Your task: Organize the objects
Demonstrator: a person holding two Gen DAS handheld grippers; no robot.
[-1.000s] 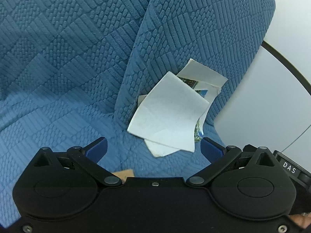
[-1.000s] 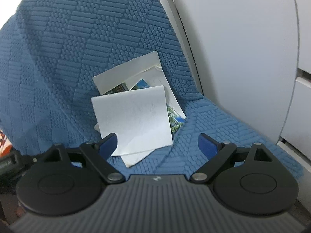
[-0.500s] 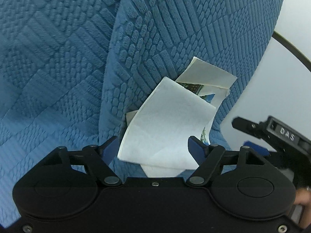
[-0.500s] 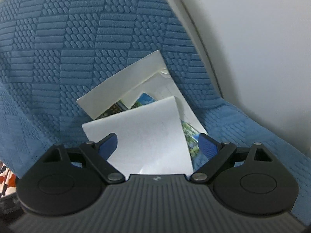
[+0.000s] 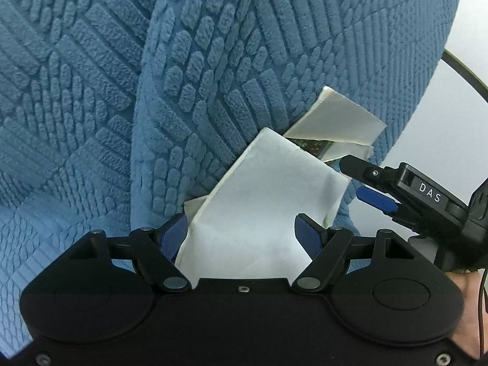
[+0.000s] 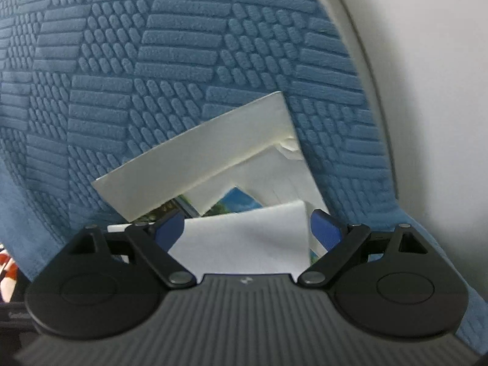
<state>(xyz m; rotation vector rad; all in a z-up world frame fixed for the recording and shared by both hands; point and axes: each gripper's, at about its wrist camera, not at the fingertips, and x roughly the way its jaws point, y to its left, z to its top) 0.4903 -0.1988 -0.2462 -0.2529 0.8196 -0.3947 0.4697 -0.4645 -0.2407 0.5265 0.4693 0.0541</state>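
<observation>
Here the loose pile of white paper sheets and colour photo prints [image 5: 268, 201] leans in the corner where the blue quilted sofa's [image 5: 91, 91] seat meets its armrest. Both the left gripper [image 5: 241, 233] and right gripper [image 6: 248, 228] stand spread wide around the top sheet, gripping nothing. The reach looks done; next comes pinching one sheet's edge without creasing it.
</observation>
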